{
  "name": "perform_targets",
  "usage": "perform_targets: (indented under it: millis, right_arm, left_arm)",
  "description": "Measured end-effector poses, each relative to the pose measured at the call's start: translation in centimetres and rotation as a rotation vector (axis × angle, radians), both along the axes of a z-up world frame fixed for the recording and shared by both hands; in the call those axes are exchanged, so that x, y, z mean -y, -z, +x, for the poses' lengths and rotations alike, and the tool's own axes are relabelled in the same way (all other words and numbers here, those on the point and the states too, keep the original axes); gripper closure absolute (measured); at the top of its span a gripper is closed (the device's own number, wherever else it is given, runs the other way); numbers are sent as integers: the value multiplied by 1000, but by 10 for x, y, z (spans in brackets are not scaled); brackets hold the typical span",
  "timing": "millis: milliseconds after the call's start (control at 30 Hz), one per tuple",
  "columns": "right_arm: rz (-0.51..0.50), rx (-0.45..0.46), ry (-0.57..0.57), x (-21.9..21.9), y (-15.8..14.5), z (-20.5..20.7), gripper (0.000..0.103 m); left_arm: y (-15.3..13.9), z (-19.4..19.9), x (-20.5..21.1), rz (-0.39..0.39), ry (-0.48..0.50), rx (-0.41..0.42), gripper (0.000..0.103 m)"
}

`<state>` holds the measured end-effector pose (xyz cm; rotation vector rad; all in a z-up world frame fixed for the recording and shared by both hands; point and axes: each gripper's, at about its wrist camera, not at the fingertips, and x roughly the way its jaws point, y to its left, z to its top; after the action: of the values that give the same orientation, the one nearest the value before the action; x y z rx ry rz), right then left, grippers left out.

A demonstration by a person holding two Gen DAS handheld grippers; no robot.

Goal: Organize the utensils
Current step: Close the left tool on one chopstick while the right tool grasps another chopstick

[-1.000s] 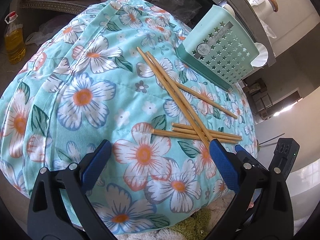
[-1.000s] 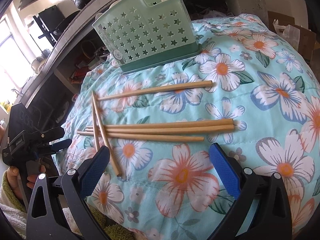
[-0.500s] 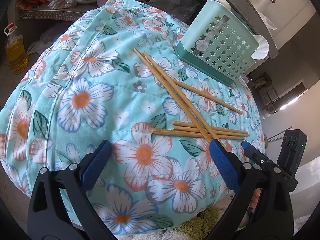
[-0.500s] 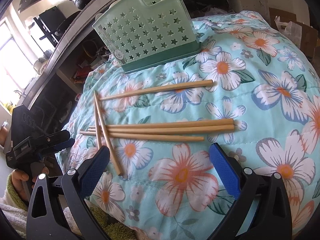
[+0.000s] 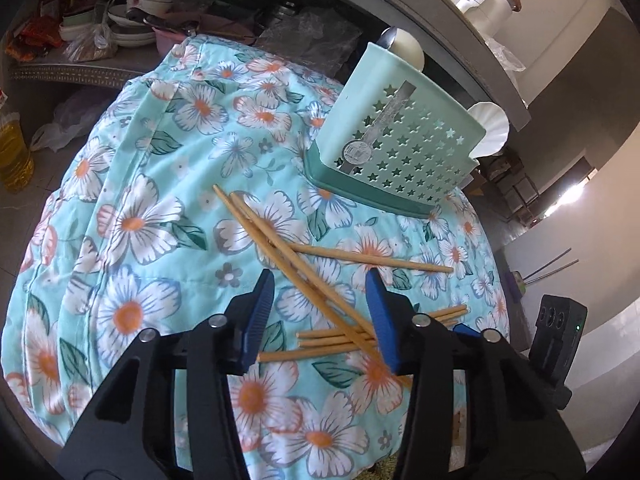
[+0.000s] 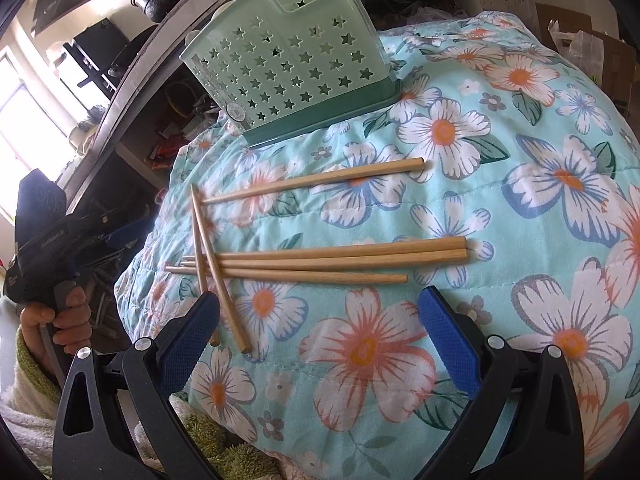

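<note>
Six chopsticks scattered on floral quilt, caddy at twelve o'clock. Light, stiff, smooth, prone to rolling; best pinched mid-shaft. Left hand-held gripper closing over crossed pair, pads not touching; right hand-held gripper wide, empty.

Bright window daylight, strong fisheye edge distortion.

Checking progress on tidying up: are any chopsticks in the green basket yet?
No, all six chopsticks lie on the floral cloth in front of the basket.
</note>
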<state>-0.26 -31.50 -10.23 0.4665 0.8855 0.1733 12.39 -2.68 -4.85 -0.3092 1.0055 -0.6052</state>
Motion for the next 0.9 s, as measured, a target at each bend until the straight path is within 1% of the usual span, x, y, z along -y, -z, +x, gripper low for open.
perform_targets:
  millis: [33,67,100,200,267,333,400,500,633,700,767,867,900]
  right_arm:
    - [-2,-2,0,0,0,0,6]
    - [-3,-3,1,0,0,1,6]
    - [-5,-5,1,-1,0,1,6]
    - [-6,-6,1,-1,0,2,6]
    - [-5,-6,1,-1,0,2,6]
    - [-5,-6,0,-1,0,2,6]
    - [-5,-6,0,-1,0,2,6]
    - [-7,-6,1,-1,0,3,6]
    - [-9,-8,1,-1,0,3,6]
    - [-10,-9,1,-1,0,3,6]
    - [-10,-8,1,-1,0,3,6]
    - [-11,-8,2,0,0,4,6]
    - [-11,-8,2,0,1,4,6]
  left_arm:
    - [5,6,1,-10,-6,-29,67]
    - [12,13,1,-30,-14,-70,74]
    - [20,20,0,-58,-26,-118,78]
    - [38,35,-6,-157,-63,-226,84]
    - [45,41,-10,-196,-83,-260,88]
    - [51,44,-13,-213,-103,-285,91]
    - [57,45,-16,-233,-123,-309,98]
    - [62,44,-23,-265,-141,-320,103]
    - [59,43,-29,-306,-156,-314,103]
    - [57,45,-30,-308,-168,-312,103]
    - [59,47,-30,-301,-192,-329,103]
    - [64,51,-28,-309,-207,-360,90]
    - [66,52,-28,-317,-215,-367,89]
